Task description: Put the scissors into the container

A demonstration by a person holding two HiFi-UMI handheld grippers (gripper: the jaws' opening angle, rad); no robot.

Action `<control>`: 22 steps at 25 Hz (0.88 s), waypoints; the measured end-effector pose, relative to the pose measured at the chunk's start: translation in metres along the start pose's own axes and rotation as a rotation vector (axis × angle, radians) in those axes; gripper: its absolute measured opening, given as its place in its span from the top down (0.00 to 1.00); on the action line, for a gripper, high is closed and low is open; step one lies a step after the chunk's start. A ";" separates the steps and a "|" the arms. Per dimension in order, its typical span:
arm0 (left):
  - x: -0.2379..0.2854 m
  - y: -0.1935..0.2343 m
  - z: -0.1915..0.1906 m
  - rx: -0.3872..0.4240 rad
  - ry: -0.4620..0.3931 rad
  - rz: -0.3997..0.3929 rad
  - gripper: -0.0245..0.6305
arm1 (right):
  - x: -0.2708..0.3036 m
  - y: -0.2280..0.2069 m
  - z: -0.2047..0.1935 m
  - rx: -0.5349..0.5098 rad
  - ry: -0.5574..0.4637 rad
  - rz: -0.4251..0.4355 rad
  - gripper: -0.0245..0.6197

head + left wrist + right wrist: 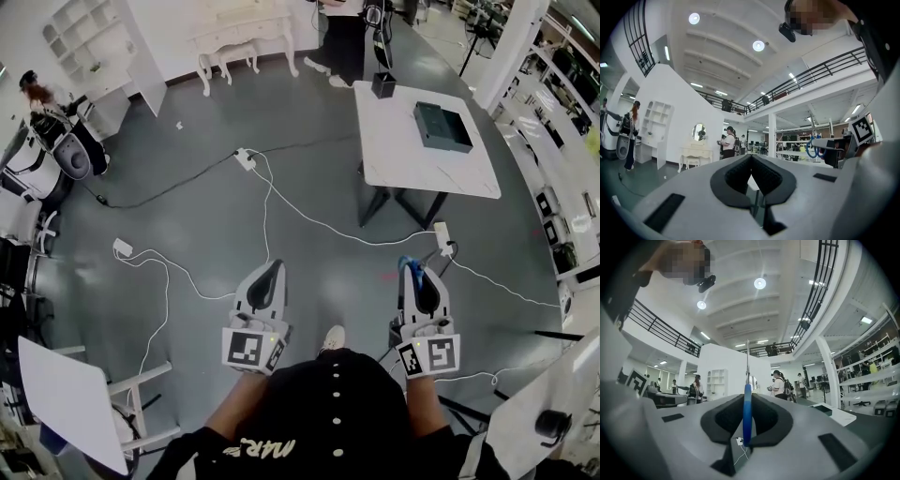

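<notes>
Jaws of the right gripper [747, 398] were closed narrowly on the blue handle of the scissors [747, 420]. The blades showed as a thin line rising above the jaws in the right gripper view. The left gripper [751, 158] had its jaws together with nothing between them. Both grippers were over the grey floor [216, 216], well apart from the white table [394, 159]. A small black container [382, 84], judged the target, stood at the table's far left corner. A flat dark box [442, 127] lay nearer the table's middle. Judgement: the hold on the thin handle must be firm on approach. The blades should be tipped point-down over the container's mouth before release.
</notes>
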State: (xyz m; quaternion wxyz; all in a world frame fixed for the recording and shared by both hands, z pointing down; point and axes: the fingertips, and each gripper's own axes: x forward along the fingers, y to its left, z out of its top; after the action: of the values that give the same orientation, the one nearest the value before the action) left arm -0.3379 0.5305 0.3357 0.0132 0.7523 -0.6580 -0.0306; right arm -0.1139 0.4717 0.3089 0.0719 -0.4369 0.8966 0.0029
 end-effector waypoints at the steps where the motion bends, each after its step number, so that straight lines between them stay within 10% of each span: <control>1: 0.010 0.000 0.000 0.000 -0.001 0.003 0.92 | 0.008 -0.007 -0.001 0.001 -0.001 0.003 0.88; 22: 0.155 0.027 -0.011 -0.005 0.036 0.032 0.92 | 0.136 -0.094 -0.023 0.033 0.025 0.031 0.88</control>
State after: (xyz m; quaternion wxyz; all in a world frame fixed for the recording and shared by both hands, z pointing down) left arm -0.3432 0.3732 0.3438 0.0275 0.7421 -0.6695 -0.0184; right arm -0.1256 0.3054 0.3189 0.0680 -0.4218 0.9040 -0.0164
